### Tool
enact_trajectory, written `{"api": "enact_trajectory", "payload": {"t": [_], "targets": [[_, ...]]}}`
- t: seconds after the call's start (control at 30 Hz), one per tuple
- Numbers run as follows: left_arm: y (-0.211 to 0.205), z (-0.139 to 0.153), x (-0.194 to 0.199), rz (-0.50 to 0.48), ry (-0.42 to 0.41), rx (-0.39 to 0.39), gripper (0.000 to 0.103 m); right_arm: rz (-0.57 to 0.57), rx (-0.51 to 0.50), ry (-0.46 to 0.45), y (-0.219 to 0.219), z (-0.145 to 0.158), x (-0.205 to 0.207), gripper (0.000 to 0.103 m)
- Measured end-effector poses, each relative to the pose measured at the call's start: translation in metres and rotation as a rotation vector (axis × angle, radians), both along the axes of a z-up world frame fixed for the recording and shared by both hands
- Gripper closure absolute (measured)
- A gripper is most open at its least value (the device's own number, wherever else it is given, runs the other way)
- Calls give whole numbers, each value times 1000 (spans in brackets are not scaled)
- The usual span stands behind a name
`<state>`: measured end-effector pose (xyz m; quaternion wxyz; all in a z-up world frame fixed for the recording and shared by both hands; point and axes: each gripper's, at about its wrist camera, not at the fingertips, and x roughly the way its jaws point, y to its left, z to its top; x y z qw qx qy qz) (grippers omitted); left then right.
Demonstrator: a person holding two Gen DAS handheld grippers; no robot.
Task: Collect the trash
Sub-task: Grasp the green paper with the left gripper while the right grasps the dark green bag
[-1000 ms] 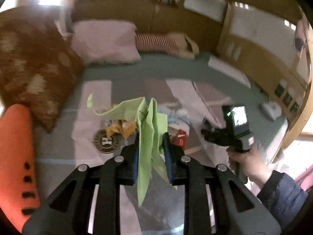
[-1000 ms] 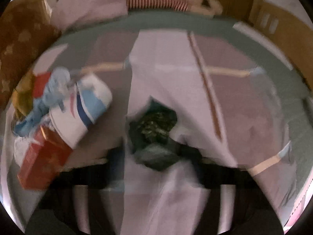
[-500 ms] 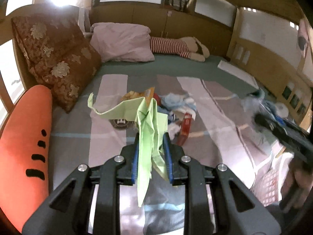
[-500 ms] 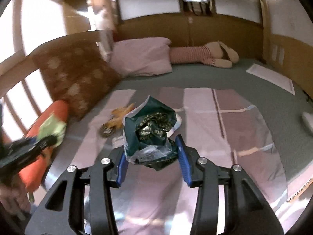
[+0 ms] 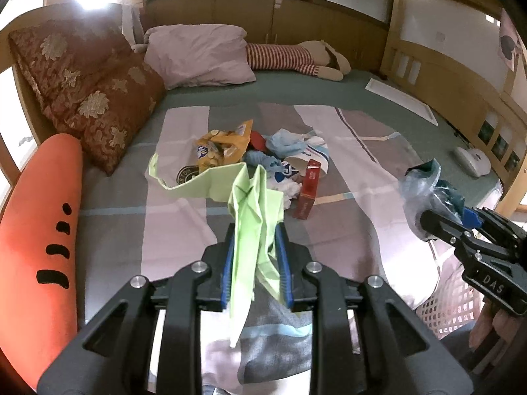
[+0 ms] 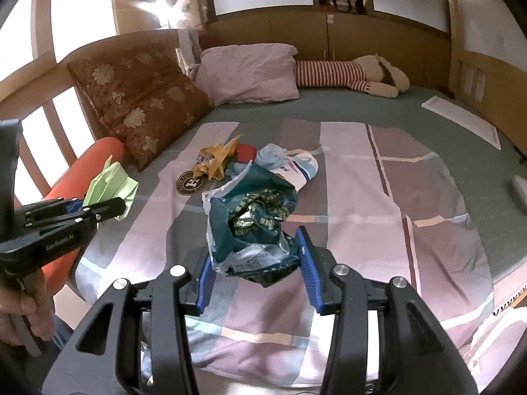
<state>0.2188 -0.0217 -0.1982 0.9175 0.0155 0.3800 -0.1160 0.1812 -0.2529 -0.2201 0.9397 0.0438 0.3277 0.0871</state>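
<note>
- The left gripper has its blue fingers nearly closed on a folded light-green paper, which sticks up and hangs down loose between them.
- The right gripper has its fingers about half open, pinching a crumpled dark-green snack bag; its bulk likely keeps them that wide.
- Both pieces are held clear above the bed, probably ready for carrying to a bin.
- A white mesh basket sits low beside the bed edge, under the right gripper; it may be the bin.
- More trash lies mid-bed: a yellow chip bag, a red box, a paper cup, and blue wrappers.
</note>
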Motion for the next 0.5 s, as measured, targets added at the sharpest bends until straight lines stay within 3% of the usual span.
{"api": "enact_trajectory", "payload": {"t": [0.5], "targets": [[-3,-2,2,-15,14,-7,79,2,0,4,-2,0,2,57]]}}
